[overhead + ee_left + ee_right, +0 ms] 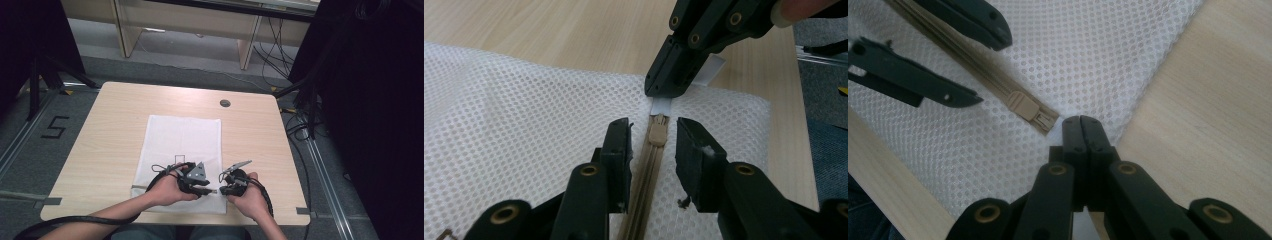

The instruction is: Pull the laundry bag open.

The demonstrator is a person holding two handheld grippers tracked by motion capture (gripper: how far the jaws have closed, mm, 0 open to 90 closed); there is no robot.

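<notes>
A white mesh laundry bag lies flat on the wooden table, its near edge under both hands. The right gripper has its fingers pressed fully together, pinching the small white fabric tab at the end of the beige zipper, just beyond the slider. The left gripper has its fingers partly open, one on each side of the zipper track, with the zipper slider sitting between the tips and touched by neither. The two grippers nearly meet tip to tip over the bag's near right corner, low against the mesh.
</notes>
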